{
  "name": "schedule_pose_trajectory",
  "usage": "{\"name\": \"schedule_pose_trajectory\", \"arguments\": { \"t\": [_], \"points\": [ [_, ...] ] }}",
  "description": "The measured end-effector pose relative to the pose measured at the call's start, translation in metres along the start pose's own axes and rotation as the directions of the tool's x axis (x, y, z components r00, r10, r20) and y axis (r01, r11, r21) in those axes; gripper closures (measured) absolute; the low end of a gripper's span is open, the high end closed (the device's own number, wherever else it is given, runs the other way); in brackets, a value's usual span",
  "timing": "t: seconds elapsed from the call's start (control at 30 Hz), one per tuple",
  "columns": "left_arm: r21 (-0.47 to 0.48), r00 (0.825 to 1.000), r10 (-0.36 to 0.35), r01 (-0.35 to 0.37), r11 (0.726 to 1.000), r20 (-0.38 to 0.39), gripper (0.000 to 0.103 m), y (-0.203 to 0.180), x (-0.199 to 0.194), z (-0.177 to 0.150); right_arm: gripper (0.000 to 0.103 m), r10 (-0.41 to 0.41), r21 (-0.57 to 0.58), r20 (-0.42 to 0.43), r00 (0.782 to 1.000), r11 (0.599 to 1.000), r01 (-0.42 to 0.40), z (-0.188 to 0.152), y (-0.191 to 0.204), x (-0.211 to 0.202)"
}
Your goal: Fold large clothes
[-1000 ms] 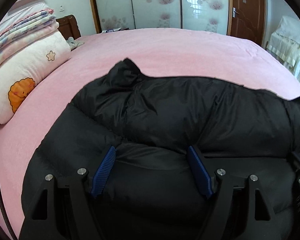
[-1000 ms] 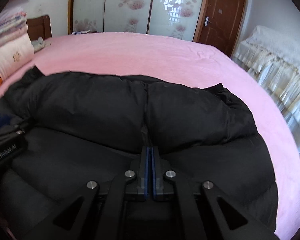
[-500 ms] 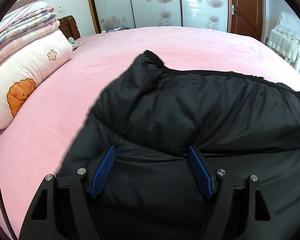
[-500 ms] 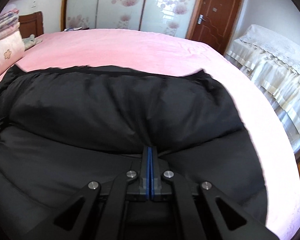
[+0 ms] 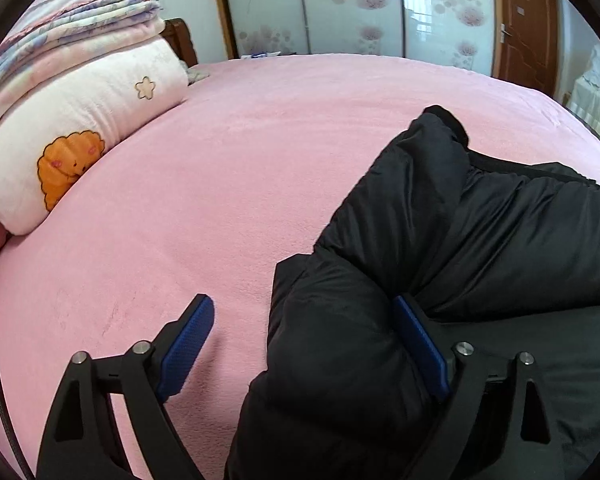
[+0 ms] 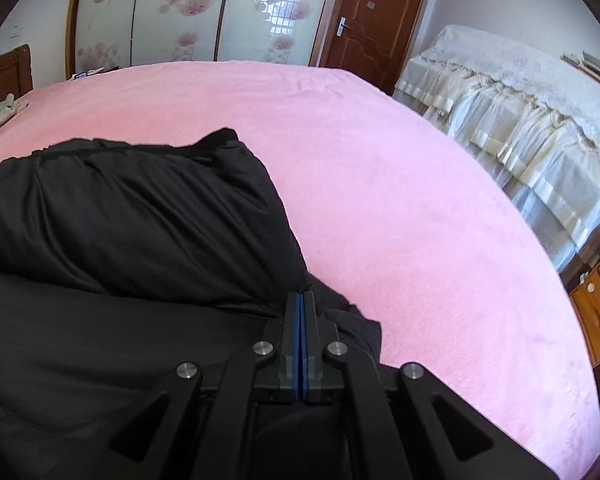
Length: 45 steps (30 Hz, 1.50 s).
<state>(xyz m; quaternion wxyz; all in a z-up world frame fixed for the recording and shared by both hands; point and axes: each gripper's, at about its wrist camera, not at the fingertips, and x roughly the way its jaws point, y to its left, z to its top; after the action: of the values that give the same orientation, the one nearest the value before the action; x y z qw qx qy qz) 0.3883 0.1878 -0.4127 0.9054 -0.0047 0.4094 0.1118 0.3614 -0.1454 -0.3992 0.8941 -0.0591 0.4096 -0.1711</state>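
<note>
While the left gripper (image 5: 300, 344) stands spread wide over the near left end of the black padded coat (image 5: 480, 248), its jaws have just been opening further: the right blue pad lies against the puffed bulk of the coat, the left pad hangs apart over bare pink bedcover (image 5: 220, 152), so a corner of the garment sits between the jaws but nothing is pinched. That looks like a let-go, the folded end being left to settle on the bed. In the right wrist view the right gripper (image 6: 301, 312) has its pads pressed fully together at the coat's near right edge (image 6: 120, 220); whether a thin fold of fabric is caught between them cannot be told, since the tips end right at the dark cloth. I judge it is placed there to hold or steady that end while the other is freed.

Beyond the fingers, the coat lies on the near part of the bed as a doubled bundle, an upper layer rolled over a lower one, with a crease running between them. Its long axis runs crosswise, left to right across both views, and a dark corner peaks up at each far end. Farther off, stacked quilts (image 5: 72, 92) sit at the left by the headboard, then the flowered sliding doors (image 6: 172, 12) and a brown door (image 6: 372, 16)
</note>
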Motion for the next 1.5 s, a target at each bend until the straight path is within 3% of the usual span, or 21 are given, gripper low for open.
{"name": "schedule_pose_trajectory", "arguments": {
  "t": [0.13, 0.3, 0.47, 0.57, 0.7, 0.87, 1.0, 1.07, 1.2, 1.23, 1.37, 1.5],
  "points": [
    [-0.015, 1.0, 0.001, -0.001, 1.0, -0.008, 0.01, 0.003, -0.003, 0.004, 0.103, 0.018, 0.022, -0.016, 1.0, 1.0, -0.017, 0.004, -0.003, -0.003],
    [-0.039, 0.999, -0.015, 0.013, 0.999, -0.044, 0.01, 0.018, -0.022, 0.023, 0.103, 0.062, 0.128, -0.035, 0.997, 0.99, -0.057, 0.017, -0.024, -0.025],
    [-0.132, 0.998, -0.056, 0.055, 0.99, 0.001, 0.01, 0.041, -0.069, 0.041, 0.101, 0.121, 0.173, 0.052, 0.991, 0.977, -0.128, 0.037, -0.019, -0.074],
    [-0.192, 0.997, -0.082, 0.077, 0.978, -0.014, 0.01, 0.054, -0.093, 0.047, 0.101, 0.173, 0.152, 0.104, 0.979, 0.97, -0.187, 0.047, -0.001, -0.101],
    [-0.264, 0.99, -0.118, 0.094, 0.96, -0.079, 0.01, 0.067, -0.114, 0.036, 0.101, 0.256, 0.082, 0.157, 0.954, 0.959, -0.271, 0.057, 0.033, -0.127],
    [-0.385, 0.968, -0.195, 0.122, 0.915, -0.158, 0.01, 0.077, -0.127, -0.005, 0.101, 0.321, 0.032, 0.191, 0.928, 0.943, -0.332, 0.062, 0.069, -0.147],
    [-0.487, 0.927, -0.324, 0.198, 0.851, -0.189, 0.01, 0.082, -0.127, -0.047, 0.101, 0.359, -0.022, 0.186, 0.915, 0.932, -0.362, 0.056, 0.094, -0.148],
    [-0.552, 0.899, -0.385, 0.217, 0.805, -0.207, 0.01, 0.085, -0.121, -0.067, 0.101, 0.373, -0.048, 0.183, 0.91, 0.928, -0.371, 0.052, 0.104, -0.147],
    [-0.686, 0.838, -0.503, 0.241, 0.686, -0.209, 0.01, 0.088, -0.103, -0.103, 0.101, 0.39, -0.088, 0.16, 0.907, 0.921, -0.38, 0.04, 0.126, -0.142],
    [-0.713, 0.821, -0.536, 0.255, 0.653, -0.198, 0.01, 0.087, -0.097, -0.111, 0.101, 0.392, -0.094, 0.154, 0.907, 0.92, -0.382, 0.037, 0.13, -0.14],
    [-0.763, 0.785, -0.601, 0.295, 0.575, -0.15, 0.01, 0.082, -0.084, -0.13, 0.101, 0.402, -0.108, 0.144, 0.904, 0.915, -0.389, 0.027, 0.139, -0.141],
    [-0.815, 0.739, -0.671, 0.347, 0.464, -0.067, 0.01, 0.075, -0.069, -0.143, 0.101, 0.41, -0.128, 0.15, 0.9, 0.91, -0.394, 0.022, 0.144, -0.146]
  ]
}}
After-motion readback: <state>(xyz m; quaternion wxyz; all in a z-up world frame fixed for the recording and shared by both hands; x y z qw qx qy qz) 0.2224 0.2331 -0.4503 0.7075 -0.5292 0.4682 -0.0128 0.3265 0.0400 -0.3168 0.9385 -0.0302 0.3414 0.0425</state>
